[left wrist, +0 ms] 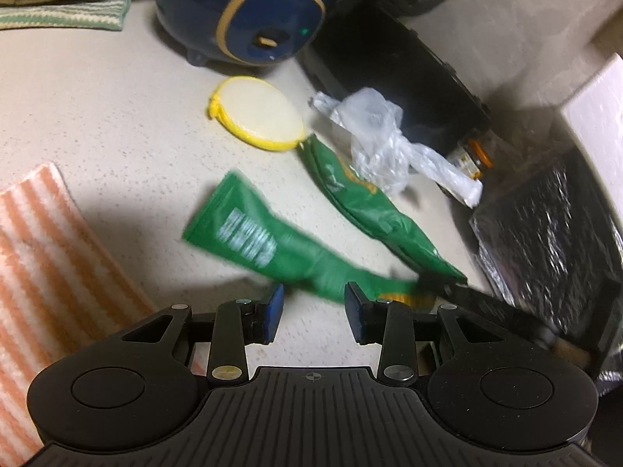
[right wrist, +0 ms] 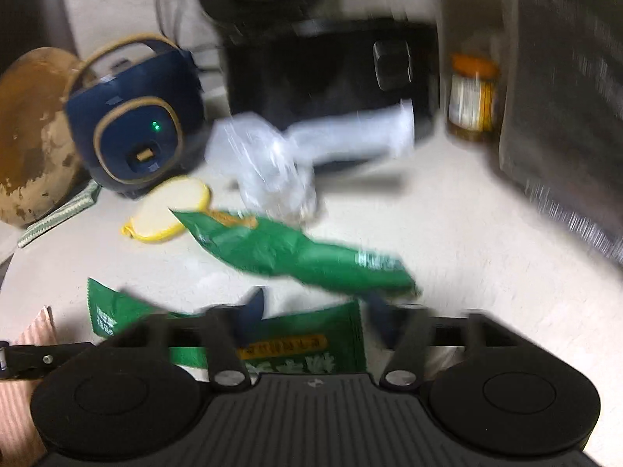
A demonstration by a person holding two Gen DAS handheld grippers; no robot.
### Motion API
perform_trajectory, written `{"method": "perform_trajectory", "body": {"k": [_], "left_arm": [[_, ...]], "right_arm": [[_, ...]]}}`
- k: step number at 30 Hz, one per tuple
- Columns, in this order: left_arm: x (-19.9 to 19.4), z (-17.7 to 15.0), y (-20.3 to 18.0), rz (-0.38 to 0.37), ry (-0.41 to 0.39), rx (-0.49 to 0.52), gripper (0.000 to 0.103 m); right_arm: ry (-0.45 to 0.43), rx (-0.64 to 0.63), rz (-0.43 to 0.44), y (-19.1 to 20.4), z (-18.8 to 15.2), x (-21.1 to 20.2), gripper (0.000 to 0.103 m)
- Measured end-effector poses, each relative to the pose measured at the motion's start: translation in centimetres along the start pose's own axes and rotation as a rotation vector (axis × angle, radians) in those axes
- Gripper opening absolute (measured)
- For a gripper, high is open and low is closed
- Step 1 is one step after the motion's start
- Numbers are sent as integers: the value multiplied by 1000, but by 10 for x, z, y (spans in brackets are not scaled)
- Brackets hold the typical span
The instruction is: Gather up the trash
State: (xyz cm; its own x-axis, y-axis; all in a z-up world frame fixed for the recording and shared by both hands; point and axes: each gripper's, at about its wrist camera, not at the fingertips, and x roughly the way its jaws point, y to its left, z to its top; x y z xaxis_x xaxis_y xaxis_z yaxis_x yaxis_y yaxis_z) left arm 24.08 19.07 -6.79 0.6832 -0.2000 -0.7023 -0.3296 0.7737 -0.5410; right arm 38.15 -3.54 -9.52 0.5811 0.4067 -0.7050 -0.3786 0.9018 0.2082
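Lying on the pale speckled counter (left wrist: 97, 116), two crinkled green foil wrappers form a loose V: the nearer green wrapper (left wrist: 264, 241) flattened, the farther green wrapper (left wrist: 373, 206) twisted lengthwise. A crumpled clear plastic bag (left wrist: 373, 136) rests against the farther one, beside a round yellow-rimmed lid (left wrist: 257, 113). The left gripper (left wrist: 314, 309), with blue pads, is spread over the nearer wrapper's end, pinching nothing. The right gripper (right wrist: 311, 315) is blurred; its jaws stand apart around a flat wrapper edge, and whether they press it cannot be told. A striped orange towel (left wrist: 43, 257) lies left.
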Motion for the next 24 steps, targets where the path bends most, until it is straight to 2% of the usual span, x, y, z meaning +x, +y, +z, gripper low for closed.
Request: {"method": "perform_trajectory", "body": {"k": [5,8,11,13,15,16,18,19,20,22,24], "left_arm": [[14,11,3,20,-30,-28,39],[29,18,-9,1,-37,22,39],[42,21,-24,-4,-7,87,39],[37,18,-34,3,-22,137,39],[29,15,-38,34,-42,174,39],[25,14,-39,56,-48,185,39],[19,15,-38,92,-52,193,39],[17,15,-37,98,-49,193,39],[15,15,-37,100,-43,194,39],[13,13,-37,94,-24,198,39],[12,10,-38,80,-3,206,39]], "right_arm": [[28,36,171,0,-25,-27,28],[63,20,254,13,-38,-40,28],[96,-6,329,30,-51,-48,28],[104,-25,346,39,-57,-51,28],[82,-71,326,43,-60,-60,29],[48,-110,290,44,-60,-67,31],[-26,-191,203,45,-54,-76,46],[-62,-227,156,45,-50,-78,58],[-98,-263,108,44,-43,-78,63],[-147,-330,41,43,-28,-68,68],[-153,-401,-27,41,-12,-44,69]]}}
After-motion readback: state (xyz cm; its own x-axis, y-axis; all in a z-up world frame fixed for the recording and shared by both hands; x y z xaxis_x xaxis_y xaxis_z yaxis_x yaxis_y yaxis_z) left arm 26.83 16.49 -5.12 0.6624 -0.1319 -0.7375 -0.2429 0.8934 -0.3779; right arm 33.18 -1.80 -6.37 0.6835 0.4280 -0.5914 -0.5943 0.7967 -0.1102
